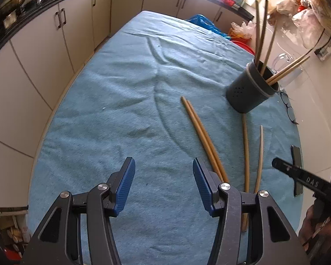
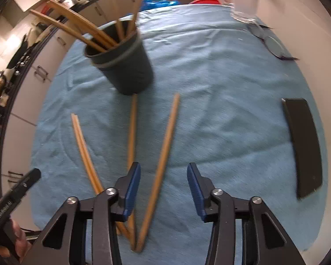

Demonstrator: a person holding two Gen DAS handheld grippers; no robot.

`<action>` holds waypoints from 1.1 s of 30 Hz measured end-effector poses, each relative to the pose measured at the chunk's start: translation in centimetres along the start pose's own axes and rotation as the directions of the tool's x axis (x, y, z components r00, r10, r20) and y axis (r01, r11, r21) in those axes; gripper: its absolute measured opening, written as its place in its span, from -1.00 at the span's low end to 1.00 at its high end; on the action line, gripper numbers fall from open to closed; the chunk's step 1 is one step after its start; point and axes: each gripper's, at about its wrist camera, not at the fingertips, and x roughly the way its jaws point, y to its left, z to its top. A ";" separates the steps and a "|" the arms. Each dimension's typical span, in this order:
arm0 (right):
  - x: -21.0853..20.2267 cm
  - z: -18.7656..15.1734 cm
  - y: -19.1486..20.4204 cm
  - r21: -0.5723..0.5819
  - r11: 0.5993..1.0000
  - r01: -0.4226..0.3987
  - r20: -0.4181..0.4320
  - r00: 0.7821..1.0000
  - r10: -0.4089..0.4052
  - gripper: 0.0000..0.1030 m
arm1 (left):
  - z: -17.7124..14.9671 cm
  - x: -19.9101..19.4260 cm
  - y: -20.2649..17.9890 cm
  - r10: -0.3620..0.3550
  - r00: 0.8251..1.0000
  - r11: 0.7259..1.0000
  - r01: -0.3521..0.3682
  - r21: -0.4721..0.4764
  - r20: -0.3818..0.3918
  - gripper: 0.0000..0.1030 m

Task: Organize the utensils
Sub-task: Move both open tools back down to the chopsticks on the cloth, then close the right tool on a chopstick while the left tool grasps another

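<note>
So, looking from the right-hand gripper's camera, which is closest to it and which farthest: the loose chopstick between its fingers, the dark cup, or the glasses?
1. The loose chopstick, lying on the cloth between the open fingers of the right gripper.
2. The dark cup holding chopsticks, farther up the cloth, to the left.
3. The glasses, at the far right edge of the cloth.

From my right wrist view, the holder (image 2: 125,66) stands on the cloth (image 2: 209,88) with chopsticks (image 2: 77,26) in it; before it lie four loose chopsticks (image 2: 165,145); a phone (image 2: 304,145) lies far right; glasses (image 2: 273,46) and a jug (image 2: 242,0) sit behind.
</note>
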 end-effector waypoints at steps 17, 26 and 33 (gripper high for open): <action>5.4 2.9 0.3 0.030 0.999 0.011 -0.091 0.996 -0.009 -0.55 | -0.8 -0.3 2.1 0.025 1.000 0.997 -0.026 -0.070 -0.015 0.03; 5.1 2.1 -0.7 0.001 0.998 0.061 -0.095 0.994 -0.060 -0.85 | 1.0 2.9 -0.6 -0.096 0.987 0.993 0.086 -0.081 -0.127 0.03; 4.2 1.2 -3.2 0.054 0.998 0.033 -0.103 0.994 -0.027 -0.85 | 3.1 6.5 -3.0 -0.120 0.972 0.991 0.103 -0.090 -0.203 -0.14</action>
